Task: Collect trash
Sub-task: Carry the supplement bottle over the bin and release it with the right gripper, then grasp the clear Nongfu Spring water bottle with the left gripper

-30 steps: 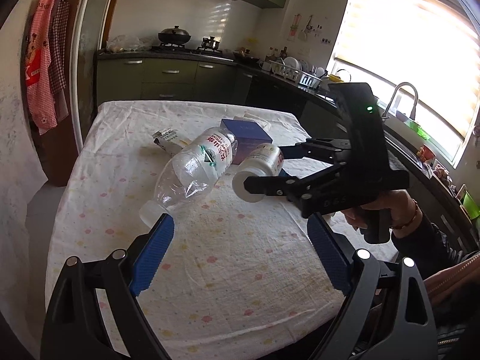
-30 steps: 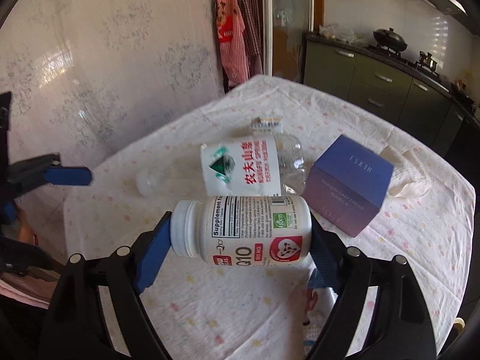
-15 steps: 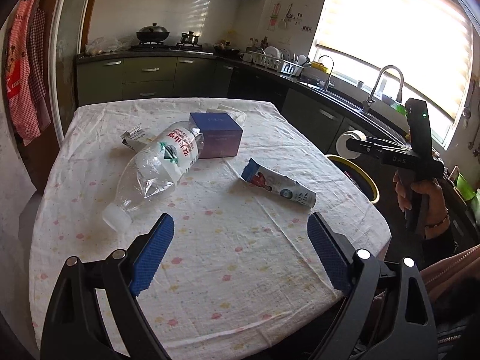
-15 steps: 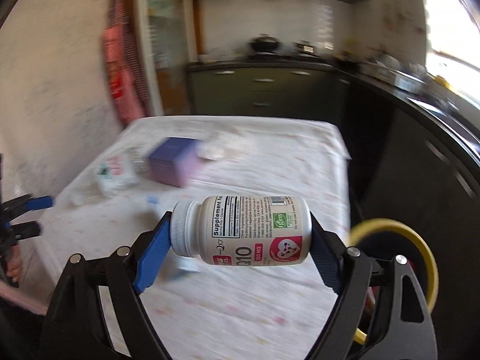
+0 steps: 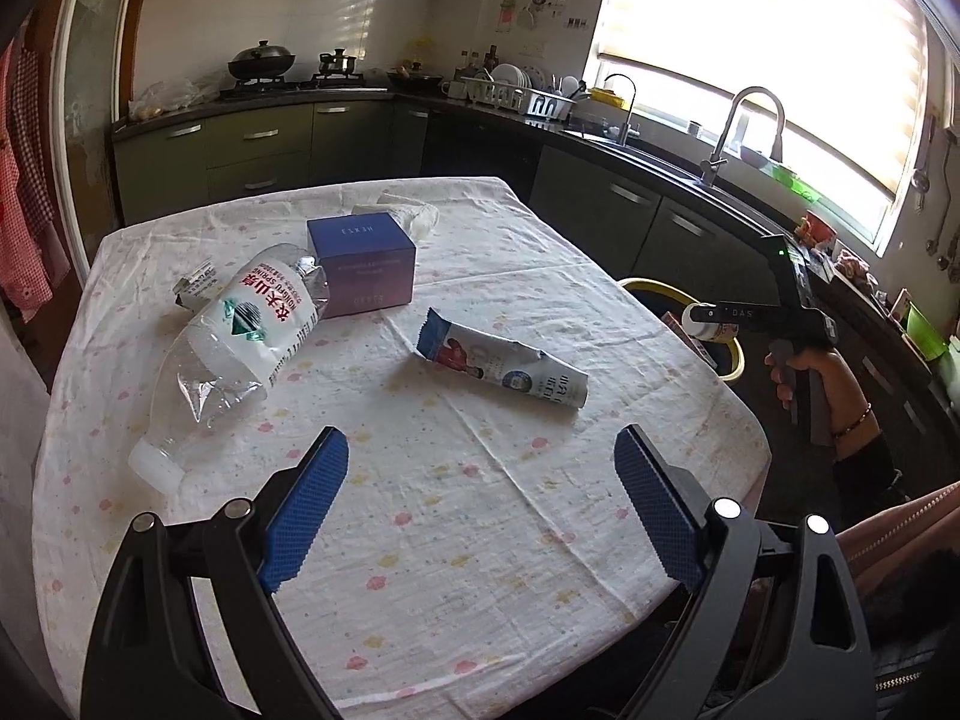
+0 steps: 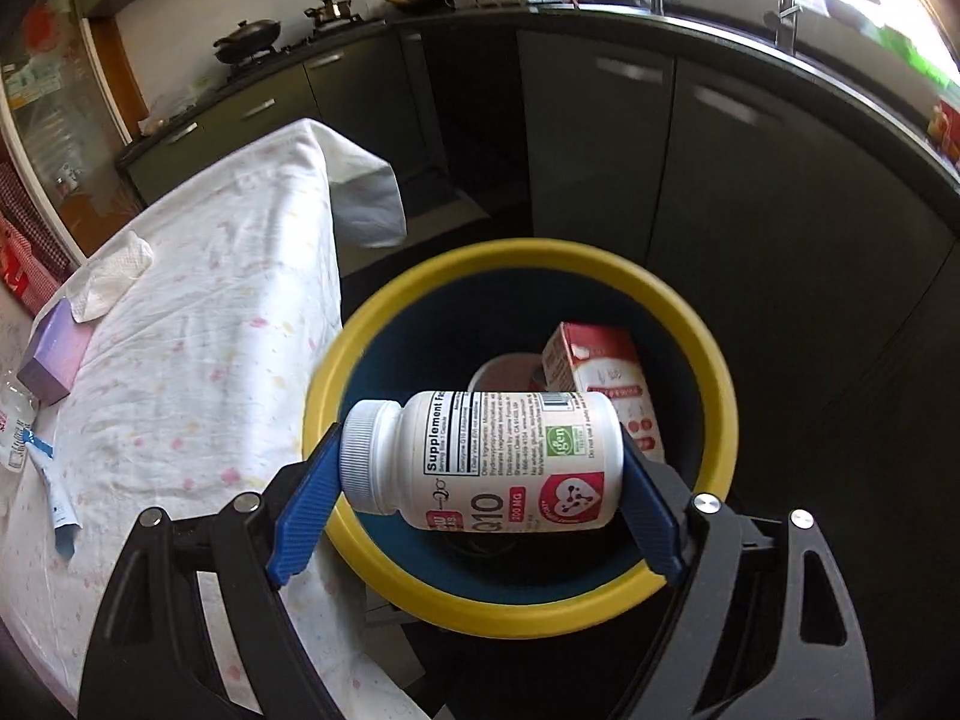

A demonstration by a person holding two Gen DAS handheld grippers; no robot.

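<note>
Left wrist view: the left gripper [image 5: 480, 516] hangs over the near end of the table [image 5: 540, 540], jaws spread wide with nothing between them. The closest trash to it is the torn snack wrapper [image 5: 501, 363], lying flat just ahead and a bit right, long axis running diagonally across the cloth. The crushed water bottle [image 5: 240, 342] lies further left, cap end toward the camera, beside a purple box [image 5: 363, 264]. Off the table's right edge, the right gripper [image 5: 714, 321] is out over the yellow-rimmed bin [image 5: 735, 360].

Right wrist view: the right gripper [image 6: 480, 480] is clamped on a white supplement bottle [image 6: 486, 462], pads on cap and base, bottle lying crosswise. The trash bin [image 6: 384, 570] sits directly below, opening right under the bottle, with a red and white carton [image 6: 606, 384] already inside. Looks like all it needs is to let go, so the drop should land in the bin rather than on the rim.
</note>
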